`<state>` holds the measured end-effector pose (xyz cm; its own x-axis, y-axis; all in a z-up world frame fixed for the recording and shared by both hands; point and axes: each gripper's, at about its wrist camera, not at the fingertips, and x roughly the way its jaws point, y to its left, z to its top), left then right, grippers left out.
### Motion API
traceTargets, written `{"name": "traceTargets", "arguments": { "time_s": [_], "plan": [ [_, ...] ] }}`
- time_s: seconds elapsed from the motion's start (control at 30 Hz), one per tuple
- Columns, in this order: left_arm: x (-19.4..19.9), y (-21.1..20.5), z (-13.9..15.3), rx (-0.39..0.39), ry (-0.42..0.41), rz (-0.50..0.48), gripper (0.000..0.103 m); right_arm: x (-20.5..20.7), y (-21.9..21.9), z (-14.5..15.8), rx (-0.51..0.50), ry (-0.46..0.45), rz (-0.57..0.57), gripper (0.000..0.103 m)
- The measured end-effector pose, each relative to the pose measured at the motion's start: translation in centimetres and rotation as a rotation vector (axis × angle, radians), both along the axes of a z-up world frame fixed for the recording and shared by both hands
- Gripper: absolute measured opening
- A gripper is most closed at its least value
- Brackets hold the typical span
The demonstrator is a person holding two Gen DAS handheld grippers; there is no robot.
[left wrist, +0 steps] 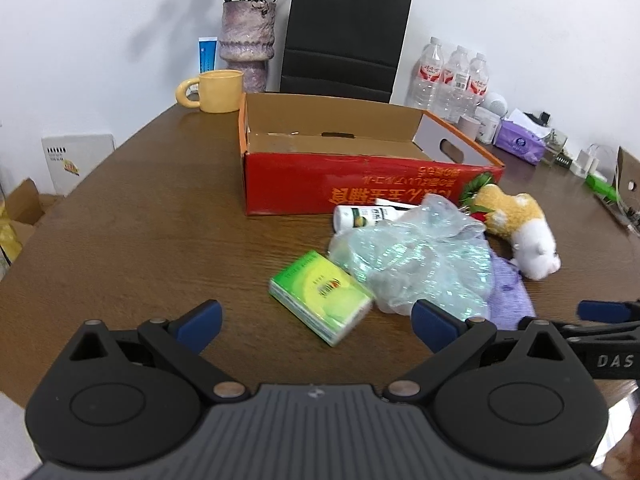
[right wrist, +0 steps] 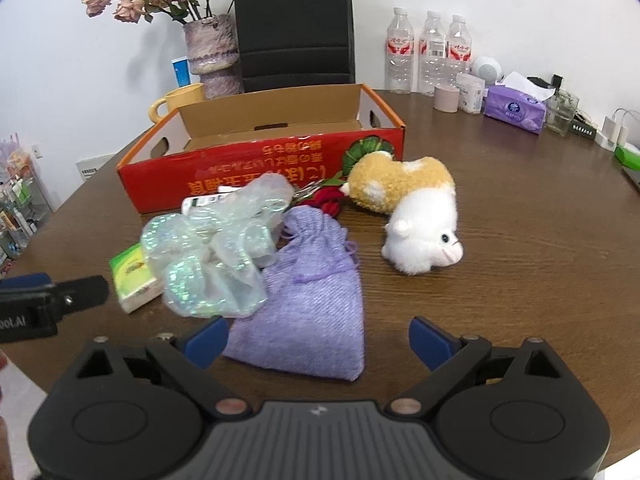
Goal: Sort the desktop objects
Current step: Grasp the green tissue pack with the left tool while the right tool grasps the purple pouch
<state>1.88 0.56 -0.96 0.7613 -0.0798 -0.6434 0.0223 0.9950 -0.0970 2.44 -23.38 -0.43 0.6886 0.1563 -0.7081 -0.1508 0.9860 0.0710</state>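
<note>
Grippers hover over the brown table [left wrist: 120,208], the left gripper [left wrist: 316,326] spread wide near the green packet [left wrist: 320,296], the right gripper [right wrist: 318,342] spread wide above the purple pouch [right wrist: 316,300], both holding nothing, the red box [right wrist: 256,168] lying beyond.

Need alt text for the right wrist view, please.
The open right gripper hovers over a wooden table, just short of a purple drawstring pouch. Beyond lie an iridescent bag, a plush toy and an open red box.
</note>
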Motion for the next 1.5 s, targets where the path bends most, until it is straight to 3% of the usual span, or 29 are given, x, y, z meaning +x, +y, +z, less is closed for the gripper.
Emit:
{"name": "traceTargets", "arguments": {
  "time_s": [0.2, 0.33, 0.73, 0.93, 1.03, 1.13, 1.5],
  "plan": [
    [1.2, -0.6, -0.6, 0.056, 0.001, -0.054, 0.103, 1.0, -0.5, -0.9, -0.007, 0.012, 0.006, 0.091],
    [2.2, -0.4, -1.0, 0.042, 0.023, -0.070, 0.103, 1.9, -0.8, -1.5, -0.003, 0.030, 0.009, 0.088],
    [4.6, -0.7, -2.9, 0.105, 0.083, -0.112, 0.103, 3.8, -0.3, -2.6, -0.023, 0.069, 0.065, 0.076],
    [5.5, -0.5, -3.4, 0.106, 0.104, -0.104, 0.103, 4.3, -0.1, -2.9, -0.031, 0.070, 0.083, 0.075],
    [5.8, -0.4, -3.6, 0.110, 0.110, -0.109, 0.103, 4.5, 0.0, -2.9, -0.025, 0.067, 0.100, 0.071],
    [6.1, -0.4, -3.9, 0.110, 0.116, -0.117, 0.103, 4.8, -0.1, -2.8, -0.026, 0.062, 0.117, 0.059],
    [6.6, -0.8, -4.3, 0.157, 0.089, -0.211, 0.103, 5.3, -0.7, -2.7, -0.022, 0.056, 0.171, 0.044]
  ]
}}
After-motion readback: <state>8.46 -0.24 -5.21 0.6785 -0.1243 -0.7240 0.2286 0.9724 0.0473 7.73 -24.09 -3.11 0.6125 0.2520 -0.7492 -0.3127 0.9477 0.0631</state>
